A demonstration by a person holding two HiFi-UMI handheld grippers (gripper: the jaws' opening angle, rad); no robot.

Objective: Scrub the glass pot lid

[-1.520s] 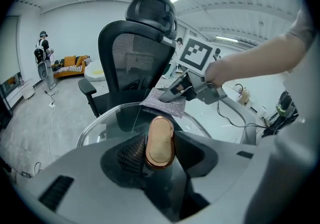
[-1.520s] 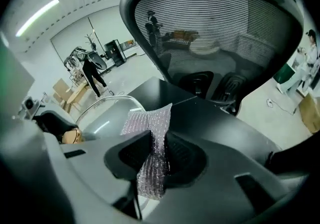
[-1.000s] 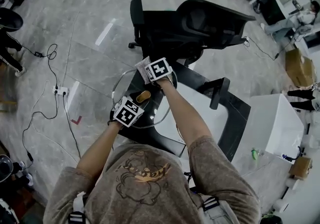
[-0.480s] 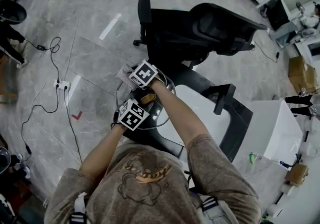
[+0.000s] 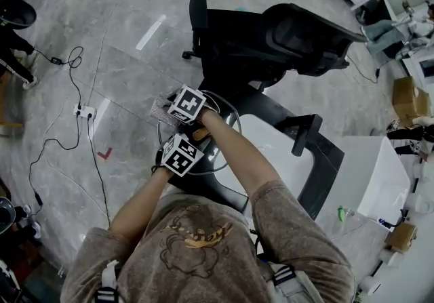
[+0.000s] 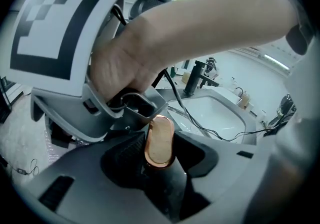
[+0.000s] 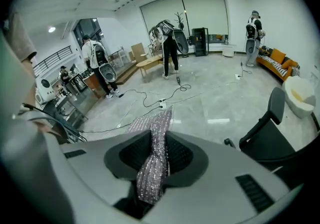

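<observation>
In the head view the glass pot lid [image 5: 234,118] is held over the black counter edge, its copper-coloured knob [image 5: 201,133] at the middle. My left gripper [image 5: 188,147] is shut on that knob [image 6: 160,140], which stands upright between the jaws in the left gripper view. The right gripper [image 5: 172,108] is shut on a silvery scrubbing cloth [image 5: 160,109] at the lid's far left rim. The right gripper view shows the cloth [image 7: 152,165] pinched between the jaws and sticking out ahead. In the left gripper view the right hand [image 6: 130,62] crosses just above the knob.
A black office chair [image 5: 271,37] stands just beyond the lid. A white sink basin [image 5: 274,152] with a black faucet [image 5: 302,129] lies to the right. Cables and a power strip [image 5: 83,113] run over the floor at left. Several people [image 7: 170,42] stand far off.
The right gripper has carried the cloth leftwards across the lid, from the far rim to the left rim. The left gripper has kept its grip on the knob, hardly moving.
</observation>
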